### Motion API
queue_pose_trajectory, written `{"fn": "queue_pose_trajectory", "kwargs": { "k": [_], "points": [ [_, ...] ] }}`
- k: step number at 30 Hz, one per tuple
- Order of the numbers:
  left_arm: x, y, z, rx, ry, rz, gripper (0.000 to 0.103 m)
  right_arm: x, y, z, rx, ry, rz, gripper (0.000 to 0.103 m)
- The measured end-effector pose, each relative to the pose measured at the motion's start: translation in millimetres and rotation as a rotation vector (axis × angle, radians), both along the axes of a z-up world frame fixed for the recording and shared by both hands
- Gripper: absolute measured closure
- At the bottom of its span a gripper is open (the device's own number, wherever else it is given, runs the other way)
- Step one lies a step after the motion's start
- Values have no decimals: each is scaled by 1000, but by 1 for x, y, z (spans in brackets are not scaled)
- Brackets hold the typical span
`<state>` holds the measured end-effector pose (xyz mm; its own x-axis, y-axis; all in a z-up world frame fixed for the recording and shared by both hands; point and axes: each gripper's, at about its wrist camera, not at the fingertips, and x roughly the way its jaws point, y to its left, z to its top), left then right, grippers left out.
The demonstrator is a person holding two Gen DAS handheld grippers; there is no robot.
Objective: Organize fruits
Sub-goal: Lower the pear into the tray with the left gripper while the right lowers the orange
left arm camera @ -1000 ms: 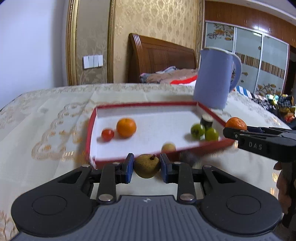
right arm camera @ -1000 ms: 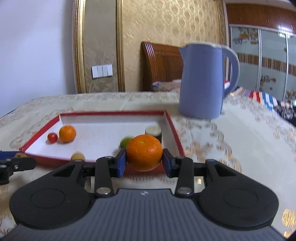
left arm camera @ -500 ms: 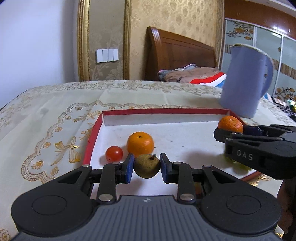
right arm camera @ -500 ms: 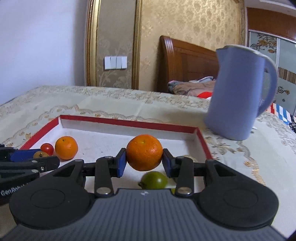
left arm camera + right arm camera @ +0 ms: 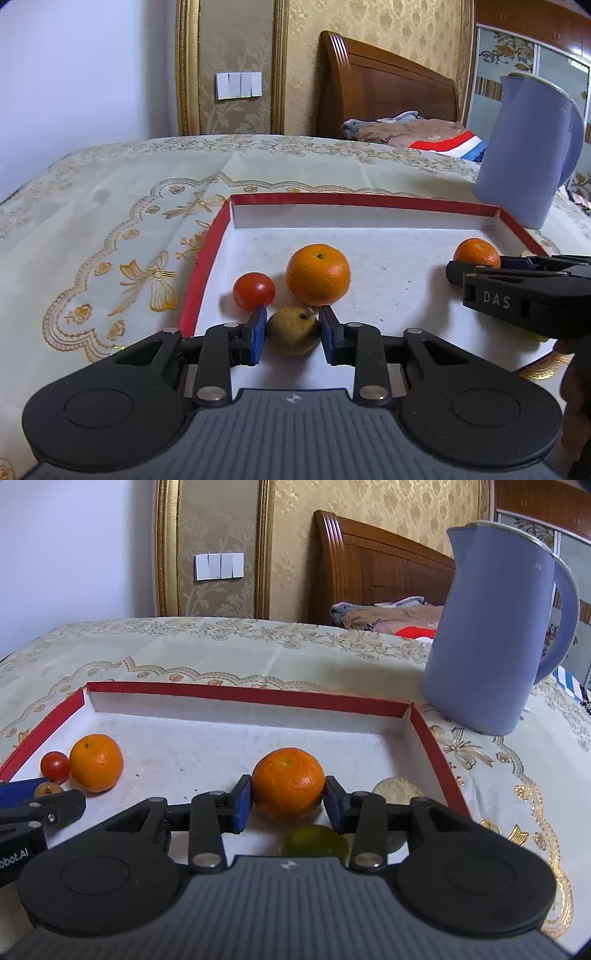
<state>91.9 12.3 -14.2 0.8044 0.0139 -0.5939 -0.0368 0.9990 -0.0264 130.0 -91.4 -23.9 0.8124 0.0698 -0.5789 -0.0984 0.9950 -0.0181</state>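
Fruit mid-placement: left tongs (image 5: 292,330) clamped on brown pear (image 5: 293,331), right tongs (image 5: 287,801) clamped on orange (image 5: 288,783), both over red-rimmed tray (image 5: 436,746). Next, probably: lower, release beside tomato (image 5: 254,291).

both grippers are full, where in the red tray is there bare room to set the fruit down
The widest bare patch is the tray floor along its far wall and through the middle, between the loose orange and the right wall. It is crowded at the left by the tomato, and at the near right by the green fruit.
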Motion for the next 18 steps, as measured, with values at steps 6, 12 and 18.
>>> {"fn": "queue_pose_trajectory", "kwargs": {
  "k": [6,12,18],
  "points": [
    [-1,0,0,6,-6,-6,53,-11,-1,7,8,-51,-15,25],
    [-10,2,5,8,-70,22,27,-27,-3,15,23,-112,-6,24],
    [-22,12,10,-39,-113,31,26,-51,-20,23,96,-170,-39,19]
  ]
}}
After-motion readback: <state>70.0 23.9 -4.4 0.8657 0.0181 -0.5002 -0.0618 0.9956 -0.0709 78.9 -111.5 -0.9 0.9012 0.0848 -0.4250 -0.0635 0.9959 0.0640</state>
